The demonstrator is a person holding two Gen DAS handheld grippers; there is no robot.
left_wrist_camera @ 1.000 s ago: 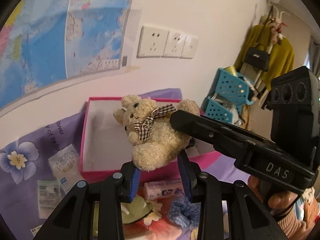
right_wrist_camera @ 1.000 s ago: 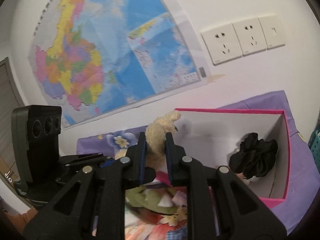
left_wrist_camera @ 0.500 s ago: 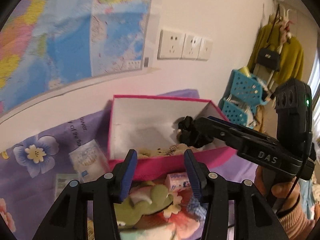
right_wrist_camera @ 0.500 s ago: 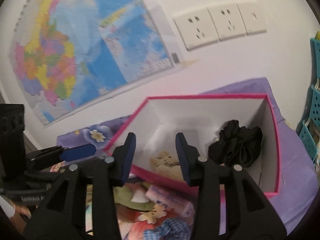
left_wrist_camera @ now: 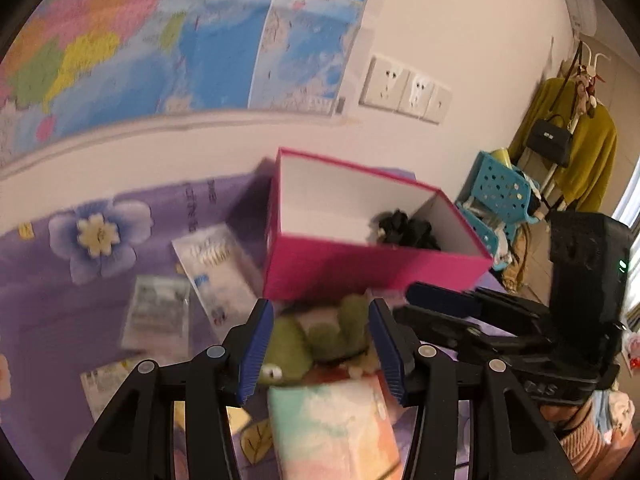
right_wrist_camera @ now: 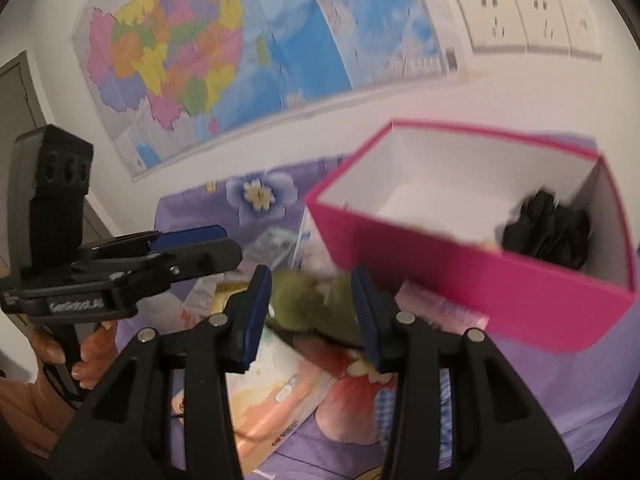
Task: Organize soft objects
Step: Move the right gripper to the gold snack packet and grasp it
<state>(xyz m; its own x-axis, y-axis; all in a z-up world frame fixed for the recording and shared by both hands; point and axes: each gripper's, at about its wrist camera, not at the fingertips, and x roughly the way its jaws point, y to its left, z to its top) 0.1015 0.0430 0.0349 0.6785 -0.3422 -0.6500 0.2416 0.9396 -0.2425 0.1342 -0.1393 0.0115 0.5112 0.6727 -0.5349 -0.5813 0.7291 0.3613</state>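
Note:
A green plush toy [left_wrist_camera: 320, 336] lies on the purple cloth in front of the pink box [left_wrist_camera: 360, 268]. My left gripper [left_wrist_camera: 320, 344] is open and hovers over it, the toy showing between its blue pads without being pressed. My right gripper [right_wrist_camera: 312, 308] is open as well, framing the same green plush toy [right_wrist_camera: 312, 304] from the other side. Inside the pink box [right_wrist_camera: 460, 276] sits a black scrunchie [right_wrist_camera: 548, 228], and its near wall hides the box floor. Each gripper shows in the other's view: the right gripper [left_wrist_camera: 460, 308], the left gripper [right_wrist_camera: 188, 248].
White packets [left_wrist_camera: 216, 264] lie left of the box on the flowered cloth. A pink pack [right_wrist_camera: 444, 312], blue checked fabric [right_wrist_camera: 384, 408] and a colourful pack [left_wrist_camera: 332, 428] lie near the plush. Blue baskets [left_wrist_camera: 500, 196] stand at the right. The wall with a map rises right behind the box.
Both grippers held the beige teddy bear over the box, then opened, and it dropped inside. Both have since pulled back and down toward the green plush.

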